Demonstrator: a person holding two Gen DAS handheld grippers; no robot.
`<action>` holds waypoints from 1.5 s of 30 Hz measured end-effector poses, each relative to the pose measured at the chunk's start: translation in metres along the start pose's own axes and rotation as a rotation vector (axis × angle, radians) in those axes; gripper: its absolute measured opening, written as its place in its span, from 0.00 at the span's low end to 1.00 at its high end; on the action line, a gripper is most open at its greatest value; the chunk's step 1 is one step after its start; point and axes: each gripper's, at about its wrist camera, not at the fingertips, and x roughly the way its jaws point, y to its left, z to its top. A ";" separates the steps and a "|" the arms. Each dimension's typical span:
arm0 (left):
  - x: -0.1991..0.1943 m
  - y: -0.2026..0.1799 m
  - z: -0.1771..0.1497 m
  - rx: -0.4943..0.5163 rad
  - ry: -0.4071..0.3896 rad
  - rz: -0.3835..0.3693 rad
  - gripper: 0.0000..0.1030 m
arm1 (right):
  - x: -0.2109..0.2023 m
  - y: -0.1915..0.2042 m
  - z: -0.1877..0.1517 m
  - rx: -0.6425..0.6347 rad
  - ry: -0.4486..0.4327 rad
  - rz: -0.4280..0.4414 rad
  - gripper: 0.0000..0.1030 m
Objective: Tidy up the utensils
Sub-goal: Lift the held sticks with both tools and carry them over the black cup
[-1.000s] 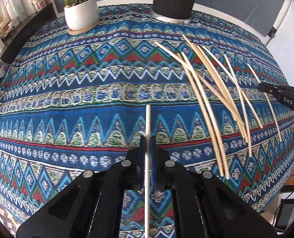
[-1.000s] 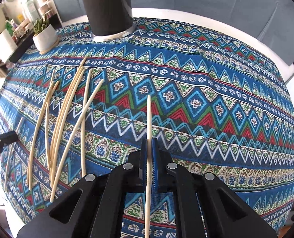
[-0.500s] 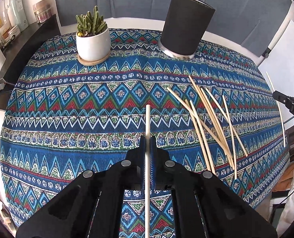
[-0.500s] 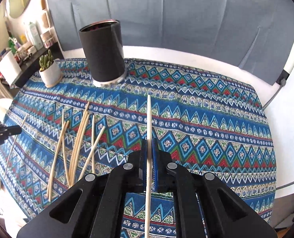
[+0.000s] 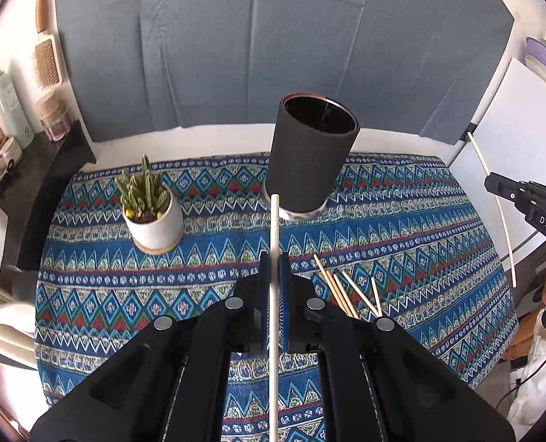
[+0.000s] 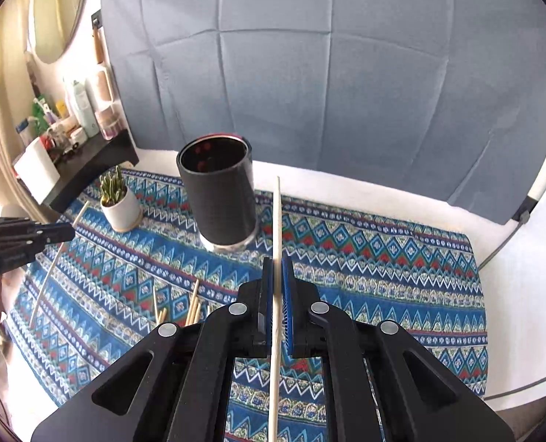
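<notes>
My left gripper (image 5: 274, 258) is shut on a pale chopstick (image 5: 274, 228) that points up toward the black cylindrical holder (image 5: 311, 158). The holder stands upright and open-topped at the far side of the patterned cloth (image 5: 402, 221). My right gripper (image 6: 277, 259) is shut on a second chopstick (image 6: 277, 217), just right of the holder (image 6: 217, 195). Both grippers hang well above the table. Several loose chopsticks (image 5: 341, 291) lie on the cloth, partly hidden behind the gripper bodies. Each gripper shows in the other's view, the right gripper (image 5: 494, 184) and the left gripper (image 6: 66, 232), each with its stick.
A small cactus in a white pot (image 5: 151, 210) sits left of the holder. A dark shelf with bottles (image 5: 15, 125) stands at the far left. A grey-blue backdrop (image 5: 273, 55) rises behind the table. A white panel (image 5: 512, 129) is at the right.
Both grippers have risen well above the table with their chopsticks still gripped. The view has widened, so the holder's open top and the backdrop now show. The loose chopsticks stayed on the cloth.
</notes>
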 end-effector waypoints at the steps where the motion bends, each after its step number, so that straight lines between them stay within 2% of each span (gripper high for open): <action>1: -0.001 0.000 0.009 0.007 -0.007 -0.006 0.05 | 0.001 0.001 0.007 0.001 -0.003 0.004 0.05; 7: -0.001 0.001 0.062 0.029 -0.057 -0.033 0.05 | 0.009 0.006 0.050 -0.006 -0.037 0.022 0.05; 12: 0.003 0.006 0.106 0.006 -0.127 -0.057 0.05 | 0.019 0.010 0.087 -0.015 -0.085 0.048 0.05; 15: 0.008 0.006 0.130 -0.001 -0.191 -0.085 0.05 | 0.028 0.010 0.108 -0.011 -0.118 0.085 0.05; 17: 0.009 0.008 0.142 -0.019 -0.268 -0.134 0.05 | 0.034 0.010 0.120 -0.006 -0.147 0.114 0.05; 21: 0.018 0.007 0.162 -0.044 -0.360 -0.223 0.05 | 0.045 0.011 0.138 0.004 -0.224 0.175 0.05; 30: 0.042 -0.011 0.172 0.031 -0.571 -0.272 0.05 | 0.080 0.001 0.150 0.092 -0.419 0.319 0.05; 35: 0.065 -0.016 0.169 0.060 -0.557 -0.266 0.05 | 0.106 0.000 0.146 0.119 -0.550 0.384 0.05; 39: 0.084 -0.020 0.167 0.072 -0.527 -0.246 0.05 | 0.127 0.001 0.138 0.133 -0.639 0.366 0.05; 45: 0.107 -0.013 0.156 0.074 -0.491 -0.220 0.05 | 0.160 0.011 0.130 0.114 -0.639 0.373 0.05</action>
